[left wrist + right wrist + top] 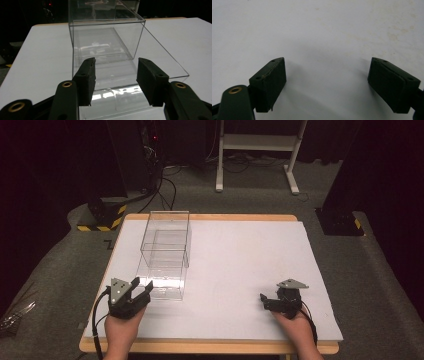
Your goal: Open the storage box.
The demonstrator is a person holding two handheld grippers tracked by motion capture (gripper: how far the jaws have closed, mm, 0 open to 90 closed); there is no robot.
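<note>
**Clear box at the table's left, in front of the left gripper**

The clear box (165,254) is hard to trace; its see-through walls blur into the white table (240,270). The left gripper (141,285) points at its near end, jaws narrowed with that end between them; contact unclear. The right gripper (263,299) rests near-right, jaws wide, holding nothing.

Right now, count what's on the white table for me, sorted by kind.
Clear plastic box: 1
Black grippers: 2, the left gripper and the right gripper
Total: 3
</note>
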